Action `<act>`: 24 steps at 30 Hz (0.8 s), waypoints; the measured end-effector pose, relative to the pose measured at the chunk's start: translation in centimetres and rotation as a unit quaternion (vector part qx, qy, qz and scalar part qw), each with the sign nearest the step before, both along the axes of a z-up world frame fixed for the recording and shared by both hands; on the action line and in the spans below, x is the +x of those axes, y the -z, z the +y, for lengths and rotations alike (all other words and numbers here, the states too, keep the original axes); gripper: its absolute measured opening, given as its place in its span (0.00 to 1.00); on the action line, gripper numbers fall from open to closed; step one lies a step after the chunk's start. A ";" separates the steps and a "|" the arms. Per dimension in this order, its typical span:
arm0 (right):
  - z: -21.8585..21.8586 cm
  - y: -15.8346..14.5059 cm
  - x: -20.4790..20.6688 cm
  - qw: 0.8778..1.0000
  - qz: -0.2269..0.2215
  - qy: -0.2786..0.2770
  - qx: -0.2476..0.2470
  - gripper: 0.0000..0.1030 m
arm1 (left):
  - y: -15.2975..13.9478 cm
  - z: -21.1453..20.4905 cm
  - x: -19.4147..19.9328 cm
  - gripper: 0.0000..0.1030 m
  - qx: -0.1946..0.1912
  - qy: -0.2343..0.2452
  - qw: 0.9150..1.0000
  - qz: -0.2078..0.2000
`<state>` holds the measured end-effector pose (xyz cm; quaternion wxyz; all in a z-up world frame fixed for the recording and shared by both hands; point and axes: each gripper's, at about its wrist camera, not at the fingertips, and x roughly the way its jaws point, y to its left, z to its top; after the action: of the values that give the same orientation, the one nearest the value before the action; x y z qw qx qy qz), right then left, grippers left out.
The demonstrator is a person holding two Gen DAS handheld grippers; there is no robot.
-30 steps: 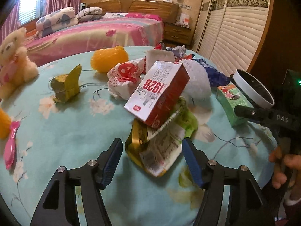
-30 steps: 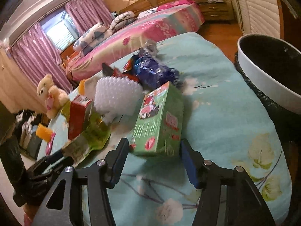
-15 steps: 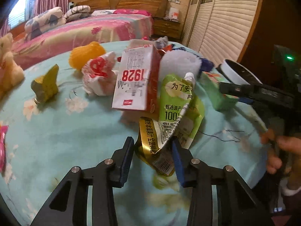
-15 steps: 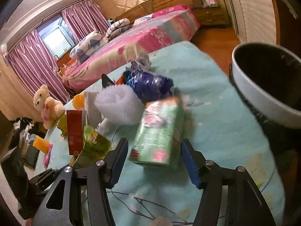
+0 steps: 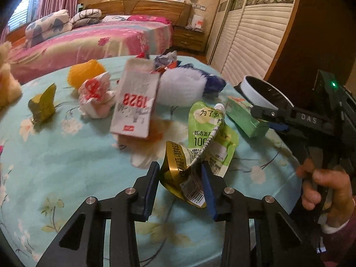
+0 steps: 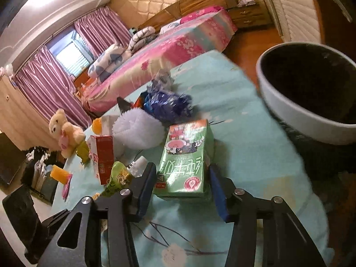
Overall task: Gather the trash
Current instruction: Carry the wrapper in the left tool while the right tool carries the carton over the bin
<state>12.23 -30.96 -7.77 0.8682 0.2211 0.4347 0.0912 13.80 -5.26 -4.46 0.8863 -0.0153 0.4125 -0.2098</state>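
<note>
Trash lies piled on a round table with a teal flowered cloth (image 5: 66,160). My left gripper (image 5: 180,178) is shut on a crumpled gold and green drink pouch (image 5: 200,155) and holds it just above the cloth. A red and white "1928" carton (image 5: 135,102) stands tilted behind it. My right gripper (image 6: 183,184) is shut on a green drink carton (image 6: 185,155), also in the left wrist view (image 5: 242,115). A black bin with a white rim (image 6: 296,109) stands just right of the table.
A white foam net ball (image 6: 138,131), blue wrapper (image 6: 169,104), crumpled white and red wrapper (image 5: 95,98), orange foam net (image 5: 85,72) and olive butterfly toy (image 5: 43,104) lie on the table. A teddy bear (image 6: 64,131) sits at its left edge. A bed stands behind.
My left gripper closed on the pouch and lifted it; the 1928 carton tipped up off it. My right gripper closed on the green carton and turned it toward the bin.
</note>
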 end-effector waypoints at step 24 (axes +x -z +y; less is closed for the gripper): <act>-2.3 0.1 -0.8 0.998 0.015 0.001 -0.065 0.49 | 1.6 -5.7 2.3 0.37 0.025 0.046 0.999 0.009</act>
<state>11.43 -33.27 -7.86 0.8743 0.1659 0.4524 0.0590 16.13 -10.97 -6.04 0.8721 0.0240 0.4258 -0.2400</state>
